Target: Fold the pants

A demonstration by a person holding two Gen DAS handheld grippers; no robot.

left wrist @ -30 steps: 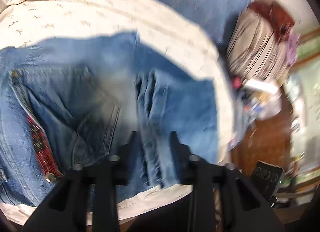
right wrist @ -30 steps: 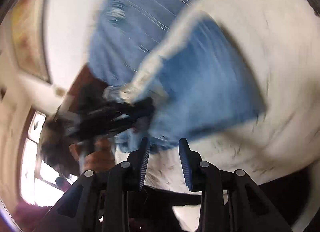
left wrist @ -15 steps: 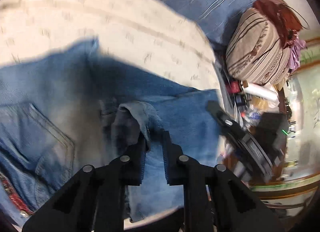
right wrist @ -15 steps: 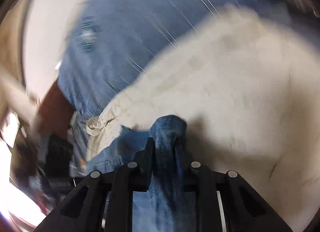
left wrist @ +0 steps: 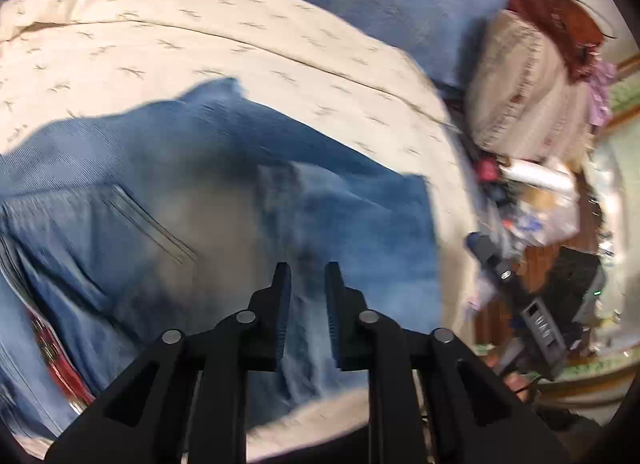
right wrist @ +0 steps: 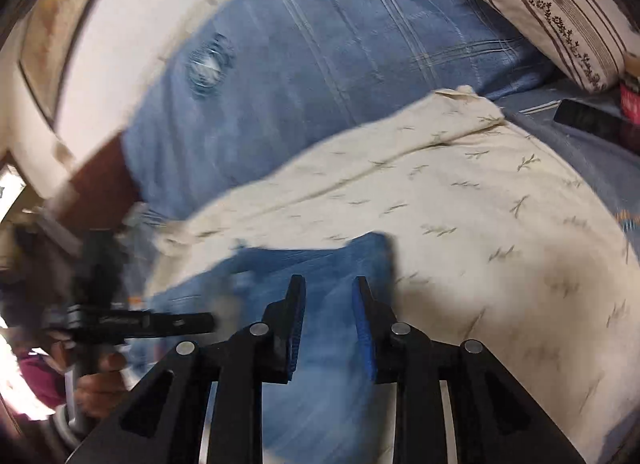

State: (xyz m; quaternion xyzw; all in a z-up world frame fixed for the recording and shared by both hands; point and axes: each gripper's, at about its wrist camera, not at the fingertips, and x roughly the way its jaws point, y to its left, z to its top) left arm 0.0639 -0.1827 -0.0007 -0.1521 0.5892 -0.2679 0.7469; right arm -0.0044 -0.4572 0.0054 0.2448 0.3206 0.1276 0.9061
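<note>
Blue jeans [left wrist: 208,183] lie on a cream patterned bedspread [left wrist: 200,35], back pocket at the left, a leg end folded over them at the right. My left gripper [left wrist: 306,280] hovers open just above the folded denim, nothing between its fingers. In the right wrist view the jeans [right wrist: 312,264] lie flat with their edge on the cream bedspread [right wrist: 500,223]. My right gripper [right wrist: 328,288] is open above that denim and holds nothing. The other gripper [right wrist: 160,322] shows at the left there.
A blue striped sheet [right wrist: 320,63] covers the bed beyond the bedspread. A striped pillow [left wrist: 528,83] lies at the right, also in the right wrist view [right wrist: 540,3]. A cluttered floor [left wrist: 560,223] is past the bed edge.
Both grippers were shut on the denim half a second ago; both have opened and let it drop. The folded leg now lies on the jeans.
</note>
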